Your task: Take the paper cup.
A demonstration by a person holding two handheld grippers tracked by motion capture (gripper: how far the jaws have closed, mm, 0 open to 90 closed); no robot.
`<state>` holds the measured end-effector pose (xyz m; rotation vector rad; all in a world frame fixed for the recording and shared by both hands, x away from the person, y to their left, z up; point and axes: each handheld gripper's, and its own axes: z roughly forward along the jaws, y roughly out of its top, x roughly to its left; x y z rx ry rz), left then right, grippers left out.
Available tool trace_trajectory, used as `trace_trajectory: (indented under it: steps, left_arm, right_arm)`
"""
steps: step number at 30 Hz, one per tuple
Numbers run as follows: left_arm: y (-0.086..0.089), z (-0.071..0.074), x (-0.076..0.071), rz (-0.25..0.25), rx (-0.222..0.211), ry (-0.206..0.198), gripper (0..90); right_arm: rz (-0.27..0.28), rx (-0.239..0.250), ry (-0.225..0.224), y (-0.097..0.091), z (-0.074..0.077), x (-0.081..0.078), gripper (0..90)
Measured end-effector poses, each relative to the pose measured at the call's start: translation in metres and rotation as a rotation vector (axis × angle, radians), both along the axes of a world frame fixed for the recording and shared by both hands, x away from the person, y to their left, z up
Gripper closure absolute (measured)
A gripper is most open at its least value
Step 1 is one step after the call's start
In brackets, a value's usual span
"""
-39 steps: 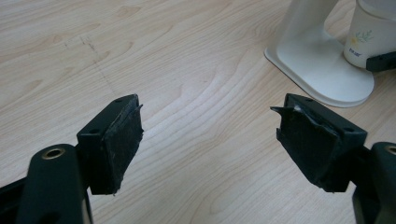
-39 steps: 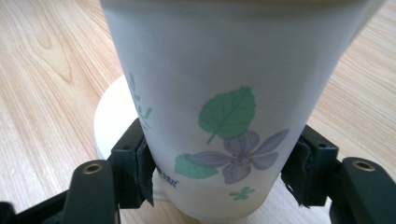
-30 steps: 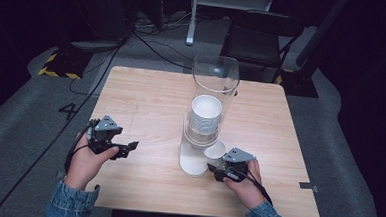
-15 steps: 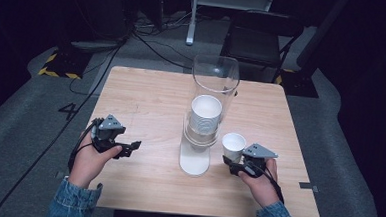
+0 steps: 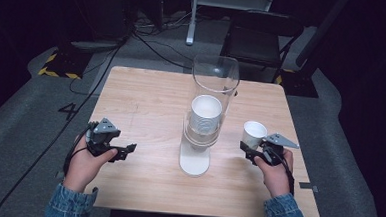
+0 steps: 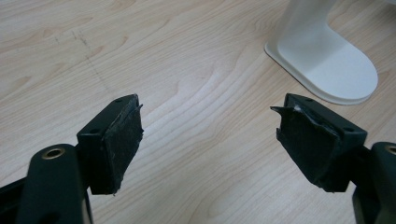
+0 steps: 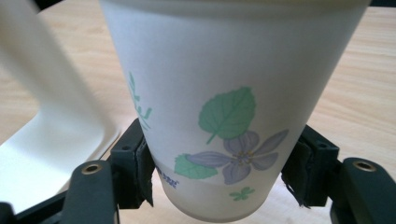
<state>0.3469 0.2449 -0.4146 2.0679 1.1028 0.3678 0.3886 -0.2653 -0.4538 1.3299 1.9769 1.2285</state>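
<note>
My right tongs [image 5: 249, 152] pinch the paper cup [image 5: 254, 135] low on its wall – squeeze harder and it buckles, slipping out – left tongs [image 5: 126, 150] gape empty.

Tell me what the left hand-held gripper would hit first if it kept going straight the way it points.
Probably the white base of the cup dispenser: the left hand-held gripper points right along the table toward it, open jaws empty. Depth is unclear; it might pass just in front.

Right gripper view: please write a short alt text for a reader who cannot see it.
A white paper cup printed with green leaves and a purple flower is clamped low on its sides by the right tongs. Behind lie a wooden table and a white stand.
</note>
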Motion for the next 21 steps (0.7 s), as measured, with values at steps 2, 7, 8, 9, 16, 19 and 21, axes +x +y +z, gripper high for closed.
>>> trace_trajectory:
  steps: [2, 7, 8, 9, 16, 19, 21]
  left_arm:
    - [0.002, 0.0, -0.002, 0.004, 0.002, 0.002, 21.9]
    - [0.014, -0.001, -0.011, 0.044, 0.003, -0.001, 22.0]
    - [0.016, -0.001, -0.013, 0.045, 0.005, 0.003, 22.0]
    - [0.02, -0.002, -0.016, 0.057, 0.002, 0.005, 22.0]
    - [0.028, -0.005, -0.025, 0.082, 0.012, 0.009, 22.0]
    - [0.031, -0.006, -0.029, 0.094, 0.013, 0.014, 22.0]
    - [0.032, -0.006, -0.031, 0.097, 0.016, 0.011, 22.1]
  right_arm:
    - [-0.006, 0.005, -0.005, -0.002, 0.0, 0.002, 35.3]
    - [-0.053, 0.019, -0.012, -0.011, 0.001, 0.014, 35.0]
    - [-0.061, 0.013, -0.01, -0.012, 0.0, 0.016, 34.9]
    - [-0.075, -0.011, -0.008, -0.013, -0.001, 0.021, 34.9]
    - [-0.083, -0.031, -0.007, -0.01, -0.008, 0.036, 34.5]
    - [-0.093, -0.044, 0.004, -0.01, -0.011, 0.043, 34.5]
    - [-0.091, -0.05, 0.023, -0.01, -0.016, 0.046, 34.5]
